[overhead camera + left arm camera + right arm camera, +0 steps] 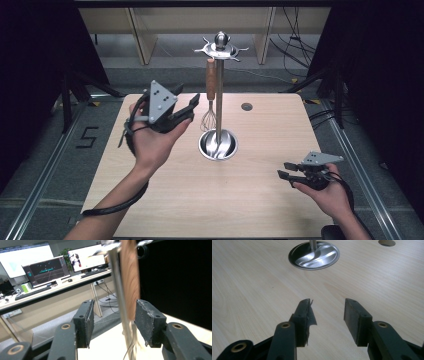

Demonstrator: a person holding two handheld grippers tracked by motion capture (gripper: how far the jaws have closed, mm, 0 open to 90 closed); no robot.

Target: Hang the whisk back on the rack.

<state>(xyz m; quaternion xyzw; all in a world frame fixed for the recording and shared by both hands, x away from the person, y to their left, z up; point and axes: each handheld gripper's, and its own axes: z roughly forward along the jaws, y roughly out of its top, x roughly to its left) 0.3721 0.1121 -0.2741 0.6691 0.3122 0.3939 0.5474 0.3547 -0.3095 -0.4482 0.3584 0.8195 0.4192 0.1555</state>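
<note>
A metal utensil stand [219,95] rises from a round steel base [218,145] at the middle of the wooden table [165,195]. A whisk with a brown wooden handle [211,80] hangs from its top ring, wire head [208,120] down. My left gripper [192,106] is raised just left of the whisk, open. In the left gripper view the handle [130,282] and the pole [118,290] stand between the open jaws, untouched. My right gripper [283,170] hovers low over the table's right front, open and holding nothing [327,315].
A round cable hole [246,106] lies in the table behind the stand. Black curtains flank both sides. Floor rails run along the table's left and right. Desks with lit monitors [45,270] stand beyond the table.
</note>
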